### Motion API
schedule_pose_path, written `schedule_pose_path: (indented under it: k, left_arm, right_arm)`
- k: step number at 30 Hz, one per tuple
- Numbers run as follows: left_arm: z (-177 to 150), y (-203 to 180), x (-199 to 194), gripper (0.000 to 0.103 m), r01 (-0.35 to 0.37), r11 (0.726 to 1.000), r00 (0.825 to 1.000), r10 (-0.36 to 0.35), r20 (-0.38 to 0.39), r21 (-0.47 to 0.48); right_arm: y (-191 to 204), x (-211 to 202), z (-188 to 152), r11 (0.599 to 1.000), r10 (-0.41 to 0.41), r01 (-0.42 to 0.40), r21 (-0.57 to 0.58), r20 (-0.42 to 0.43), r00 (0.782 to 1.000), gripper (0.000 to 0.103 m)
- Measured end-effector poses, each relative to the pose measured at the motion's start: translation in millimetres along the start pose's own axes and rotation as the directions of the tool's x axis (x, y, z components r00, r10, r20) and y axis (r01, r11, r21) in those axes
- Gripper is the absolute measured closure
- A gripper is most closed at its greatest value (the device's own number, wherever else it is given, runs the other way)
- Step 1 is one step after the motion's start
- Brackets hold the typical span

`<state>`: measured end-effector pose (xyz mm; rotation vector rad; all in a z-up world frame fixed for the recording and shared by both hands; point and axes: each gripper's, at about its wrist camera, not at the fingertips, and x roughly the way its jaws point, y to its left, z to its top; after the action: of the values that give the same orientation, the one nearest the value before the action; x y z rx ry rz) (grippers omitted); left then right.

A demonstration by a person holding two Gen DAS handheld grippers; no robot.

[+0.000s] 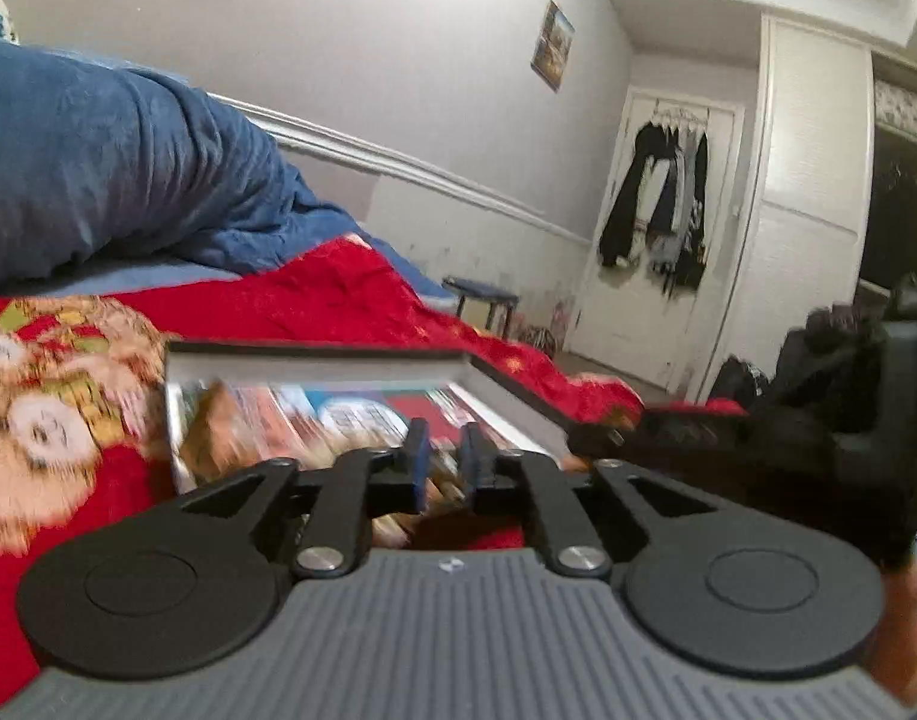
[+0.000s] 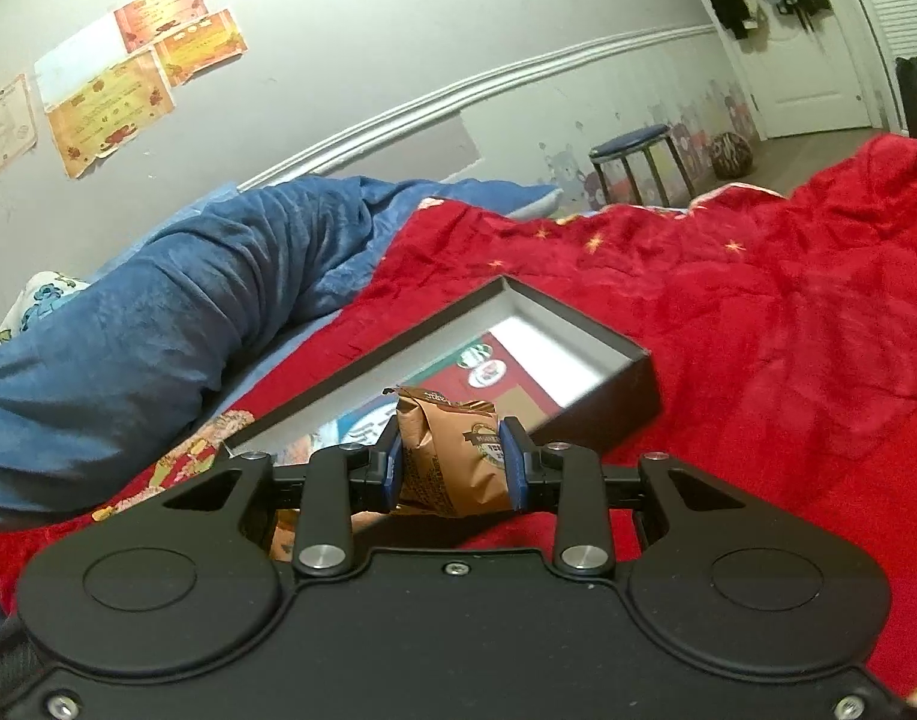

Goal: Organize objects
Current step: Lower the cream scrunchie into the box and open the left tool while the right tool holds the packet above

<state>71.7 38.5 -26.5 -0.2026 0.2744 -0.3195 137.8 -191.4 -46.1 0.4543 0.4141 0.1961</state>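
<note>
An open dark box [image 2: 608,387] with grey inner walls lies on the red bedspread and holds flat printed packets. It also shows in the left wrist view [image 1: 350,369], blurred. My right gripper [image 2: 455,465] is shut on a brown foil packet [image 2: 452,456] and holds it just in front of the box's near edge. My left gripper [image 1: 443,468] has its jaws close together at the box's near edge, over the packets; something brownish shows between them, too blurred to tell whether it is gripped. The right gripper [image 1: 848,420] shows dark at the right of the left wrist view.
A red bedspread [image 2: 758,312] with a bear print [image 1: 44,420] covers the bed. A blue blanket [image 2: 176,300] is heaped along the wall side. A blue stool [image 2: 635,162] and a patterned ball [image 2: 731,156] stand on the floor beyond. Clothes hang on a white door [image 1: 656,204].
</note>
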Motion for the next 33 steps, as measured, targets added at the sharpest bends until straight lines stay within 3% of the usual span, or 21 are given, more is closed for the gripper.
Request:
schedule_pose_path:
  k: [3, 6, 9, 13, 17, 21, 26, 27, 28, 30, 33]
  left_arm:
    - [-16, -23, -11, 0.064, 0.031, 0.999, 0.999, -0.031, -0.037, 0.014]
    - [-27, -39, -18, 0.060, 0.006, 0.997, 1.000, -0.004, -0.028, 0.076]
    - [-27, -37, -16, 0.043, -0.078, 0.994, 0.997, 0.078, -0.001, 0.078]
    - [-21, -17, -6, 0.039, -0.194, 0.981, 0.981, 0.194, 0.020, -0.009]
    - [-18, -5, 6, 0.038, -0.265, 0.964, 0.964, 0.265, 0.022, 0.011]
    - [-16, 2, 18, 0.038, -0.263, 0.963, 0.965, 0.263, 0.009, 0.054]
    - [-18, 10, 34, 0.038, -0.232, 0.971, 0.969, 0.236, -0.069, 0.065]
    - [-19, 10, 35, 0.040, -0.226, 0.972, 0.970, 0.230, -0.072, 0.066]
    - [-19, 10, 35, 0.060, -0.219, 0.973, 0.971, 0.224, -0.077, 0.068]
    - [-19, 11, 38, 0.081, -0.231, 0.970, 0.967, 0.238, -0.088, 0.082]
    - [-16, 12, 40, 0.089, -0.211, 0.972, 0.971, 0.221, -0.093, 0.103]
  right_arm:
    - [-6, -8, 0, 1.000, -0.013, 0.013, -0.007, 0.003, 1.000, 0.072]
    - [-10, -12, 0, 1.000, -0.012, 0.012, 0.007, 0.005, 1.000, 0.072]
    - [-12, -13, 0, 1.000, -0.012, 0.012, 0.023, 0.008, 1.000, 0.072]
    - [-12, -11, 0, 1.000, -0.010, 0.010, 0.028, 0.006, 1.000, 0.072]
    - [-11, -10, -1, 0.999, -0.010, 0.010, 0.032, 0.001, 1.000, 0.072]
    - [-13, -10, -3, 0.999, -0.010, 0.010, 0.047, 0.000, 1.000, 0.072]
    - [-16, -10, -5, 0.998, -0.012, 0.012, 0.061, -0.003, 1.000, 0.072]
    - [-16, -10, -5, 0.998, -0.012, 0.013, 0.061, -0.004, 1.000, 0.072]
    - [-16, -10, -5, 0.998, -0.012, 0.012, 0.065, -0.004, 1.000, 0.072]
    - [-17, -9, -6, 0.997, -0.010, 0.010, 0.072, -0.006, 1.000, 0.072]
    - [-16, -9, -8, 0.997, -0.007, 0.008, 0.076, -0.010, 1.000, 0.072]
